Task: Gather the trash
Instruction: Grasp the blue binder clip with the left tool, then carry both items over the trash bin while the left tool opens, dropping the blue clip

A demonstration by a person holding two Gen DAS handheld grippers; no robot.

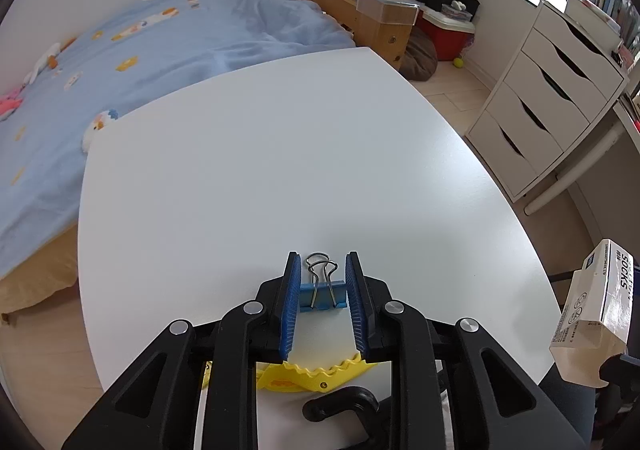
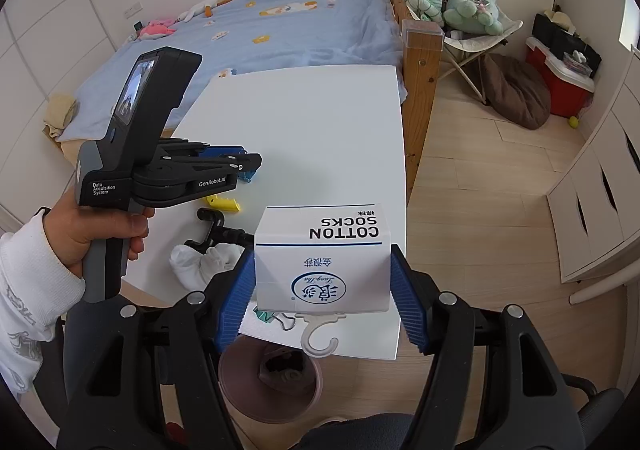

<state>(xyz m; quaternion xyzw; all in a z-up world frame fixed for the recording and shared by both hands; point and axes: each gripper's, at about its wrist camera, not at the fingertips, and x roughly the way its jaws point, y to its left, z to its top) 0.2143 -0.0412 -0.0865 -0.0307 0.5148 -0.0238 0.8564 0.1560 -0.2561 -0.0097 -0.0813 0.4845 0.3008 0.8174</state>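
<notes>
The left tool (image 1: 322, 282) is pointing steeply down at the white worktop (image 1: 280, 170), and its two blue pads (image 1: 290, 302) are pressing on the ends of a blue binder clip (image 1: 322, 296), one pad on each side. The clip is sitting between the fingertips with its wire handles pointing away from the tool. Just behind the pads, closer to the tool's body, a yellow toothed clip (image 1: 316, 374) is lying on the worktop, and a black hook (image 1: 344, 406) is lying nearer still.

The right tool (image 2: 322, 290) is gripping a white cardboard box (image 2: 322, 258) printed "COTTON SOCKS" (the lettering is reading upside down from this tool's camera). Its blue pads are bearing on the box's two side faces, and the box is hanging above the near edge of the worktop. Under the box, a white plastic hook (image 2: 318, 334) is lying at that edge beside a small patterned binder clip (image 2: 276, 318). Below the tool, on the floor, a round pinkish bin (image 2: 272, 382) is standing with dark things inside it. To the left of the tool, a bundle of white socks (image 2: 200, 262) is resting on the worktop. A hand (image 2: 96, 230) in a white sleeve is holding the left tool's grip.
</notes>
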